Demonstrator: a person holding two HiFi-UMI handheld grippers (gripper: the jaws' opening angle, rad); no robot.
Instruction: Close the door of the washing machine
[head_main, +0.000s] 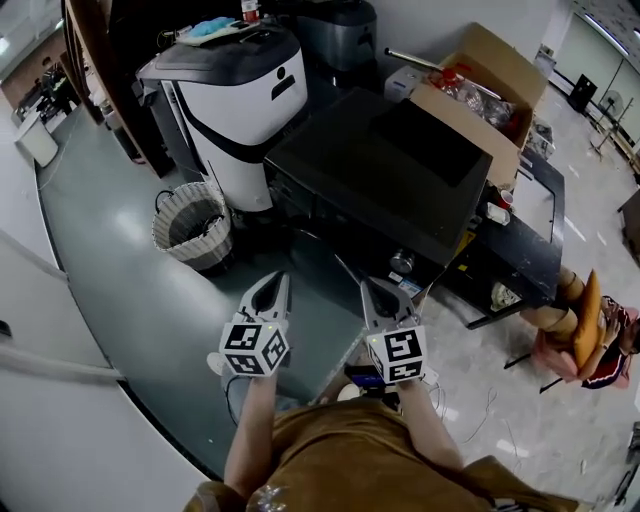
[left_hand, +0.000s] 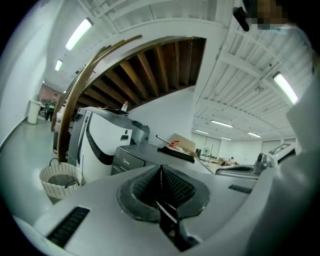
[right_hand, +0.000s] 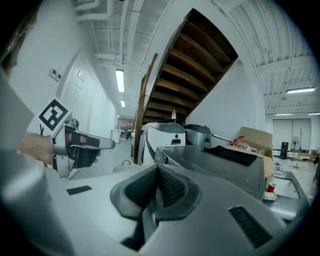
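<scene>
The washing machine (head_main: 385, 175) stands straight ahead of both grippers, beyond their tips and apart from them. It is a squat, boxy dark-grey cabinet with smooth, faintly glossy panels. Its top lies flat, with a matte black rectangle (head_main: 430, 140) on the far half. In the left gripper view a small pale logo shows on its front panel (left_hand: 125, 161), too small to read.

The left gripper (head_main: 275, 287) has its jaws pressed together with nothing between them; its ribbed black pads (left_hand: 172, 187) meet along one line. The right gripper (head_main: 378, 290) is likewise closed and empty, its textured pads (right_hand: 167, 187) touching. Each has a smooth grey shell and a cube (head_main: 255, 348) printed with black-and-white square markers.

Ahead and left of the left gripper stands a rounded white appliance (head_main: 240, 110) with a curved black band and a grey lid; it bears a small dark label that cannot be read. Nearer, just left of that gripper's tip, sits a round woven wastebasket (head_main: 192, 228), pale and ribbed.

Beyond the washing machine, ahead and right of the right gripper, an open brown cardboard box (head_main: 485, 80) holds crinkled red-and-clear wrapping. The underside of a wooden staircase (right_hand: 200, 55) rises overhead in dark slats.
</scene>
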